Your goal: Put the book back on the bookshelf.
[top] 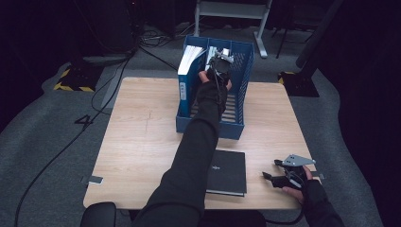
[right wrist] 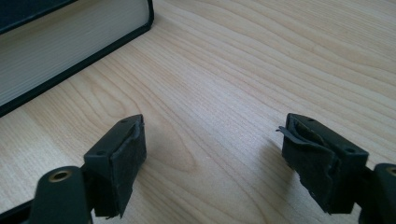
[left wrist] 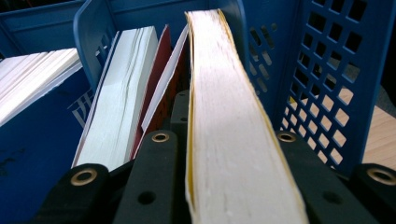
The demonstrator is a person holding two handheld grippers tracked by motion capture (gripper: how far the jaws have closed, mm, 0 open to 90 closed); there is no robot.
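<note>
Jaws of our left gripper (left wrist: 233,186) clamp a book (left wrist: 231,140) inside the bin (top: 246,71). Near the bin, our right gripper (right wrist: 215,158) gapes wide, empty.

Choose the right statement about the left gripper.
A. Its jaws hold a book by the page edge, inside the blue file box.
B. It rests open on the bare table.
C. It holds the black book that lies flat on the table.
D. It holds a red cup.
A: in the left gripper view, the left gripper has a jaw on each side of the thick book, among other books in the blue file box.
</note>
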